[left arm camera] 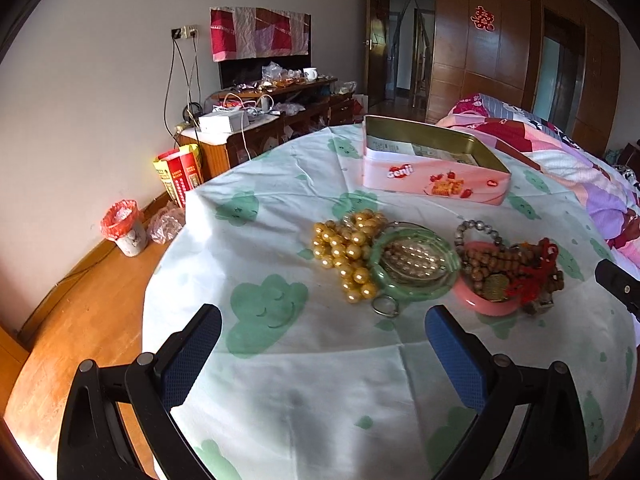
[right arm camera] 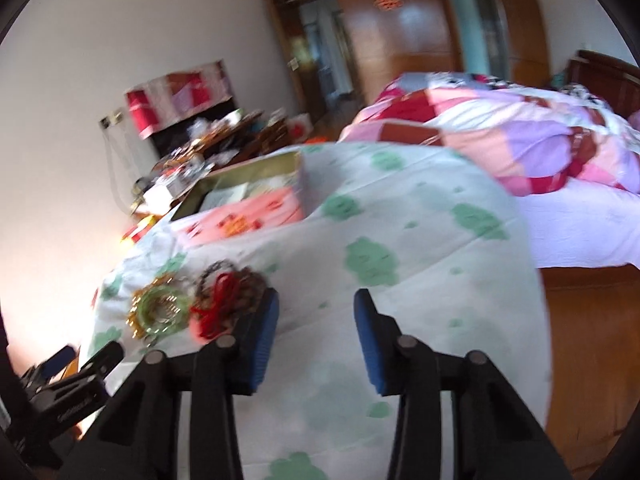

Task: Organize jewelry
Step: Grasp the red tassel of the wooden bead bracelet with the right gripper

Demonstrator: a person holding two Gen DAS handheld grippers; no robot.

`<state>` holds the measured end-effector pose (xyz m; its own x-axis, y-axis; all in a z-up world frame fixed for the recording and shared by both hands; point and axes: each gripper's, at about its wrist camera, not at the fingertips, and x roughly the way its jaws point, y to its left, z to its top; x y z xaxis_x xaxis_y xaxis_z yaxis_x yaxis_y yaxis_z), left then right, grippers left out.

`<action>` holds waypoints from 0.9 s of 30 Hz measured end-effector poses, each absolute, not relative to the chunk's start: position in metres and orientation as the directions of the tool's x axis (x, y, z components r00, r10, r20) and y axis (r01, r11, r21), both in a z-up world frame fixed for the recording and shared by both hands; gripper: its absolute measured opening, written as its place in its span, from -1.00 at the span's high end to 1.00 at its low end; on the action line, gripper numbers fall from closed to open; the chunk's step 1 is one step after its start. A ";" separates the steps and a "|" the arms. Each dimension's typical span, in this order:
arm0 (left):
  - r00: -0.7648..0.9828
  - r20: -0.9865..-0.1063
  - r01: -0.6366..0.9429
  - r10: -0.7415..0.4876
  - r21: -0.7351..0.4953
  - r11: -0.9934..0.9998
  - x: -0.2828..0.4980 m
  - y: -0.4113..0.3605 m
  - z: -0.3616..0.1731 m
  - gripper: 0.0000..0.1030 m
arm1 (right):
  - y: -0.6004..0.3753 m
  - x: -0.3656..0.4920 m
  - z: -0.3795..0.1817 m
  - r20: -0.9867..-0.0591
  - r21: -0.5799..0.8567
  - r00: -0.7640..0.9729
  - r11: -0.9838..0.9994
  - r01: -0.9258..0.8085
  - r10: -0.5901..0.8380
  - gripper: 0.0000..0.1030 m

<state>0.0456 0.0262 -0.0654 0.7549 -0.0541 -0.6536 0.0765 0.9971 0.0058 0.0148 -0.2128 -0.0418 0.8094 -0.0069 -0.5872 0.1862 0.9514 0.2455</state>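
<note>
A heap of jewelry lies on the round table: a gold bead necklace (left arm camera: 348, 252), a green bangle (left arm camera: 416, 266) over pale beads, a pink bangle (left arm camera: 486, 304), brown wooden beads with red cord (left arm camera: 520, 266), a grey bead bracelet (left arm camera: 476, 230) and a metal ring (left arm camera: 386, 306). An open pink tin (left arm camera: 436, 164) stands behind it. My left gripper (left arm camera: 322, 324) is open and empty, just short of the heap. My right gripper (right arm camera: 316, 308) is open and empty over bare cloth, right of the blurred heap (right arm camera: 192, 304) and the tin (right arm camera: 248, 204).
The table wears a white cloth with green clouds (left arm camera: 280, 360). A bed with a patchwork quilt (right arm camera: 500, 136) is to the right. A cluttered wooden cabinet (left arm camera: 272, 108), a red-lined bin (left arm camera: 126, 228) and red bags (left arm camera: 180, 174) stand by the left wall.
</note>
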 end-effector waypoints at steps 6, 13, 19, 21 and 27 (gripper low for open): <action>0.765 -0.642 0.073 -0.056 0.000 0.997 0.052 0.033 -0.066 -0.97 | -0.175 0.030 -0.037 -0.581 0.227 0.805 0.974 0.018 0.121 0.18; 0.747 -0.664 0.040 -0.040 -0.016 0.999 0.061 0.041 -0.070 -0.97 | -0.162 0.064 -0.058 -0.651 0.218 0.744 0.976 -0.006 0.150 0.28; 0.745 -0.665 0.038 -0.049 -0.031 0.999 0.064 0.042 -0.070 -0.97 | -0.174 0.070 -0.062 -0.645 0.256 0.741 0.966 -0.017 0.184 0.80; 0.752 -0.656 0.049 -0.061 -0.036 0.998 0.063 0.042 -0.067 -0.97 | -0.178 0.067 -0.058 -0.636 0.271 0.745 0.962 -0.027 0.200 0.81; 0.763 -0.635 0.121 -0.118 -0.038 0.992 0.062 0.030 -0.062 -0.97 | -0.190 0.052 -0.029 -0.565 0.283 0.798 0.958 -0.050 0.209 0.81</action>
<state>0.0620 0.0301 -0.0618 0.7633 -0.1176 -0.6352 0.1211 0.9919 -0.0380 0.0523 -0.1896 -0.0292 0.7984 0.2086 -0.5649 -0.0499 0.9578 0.2832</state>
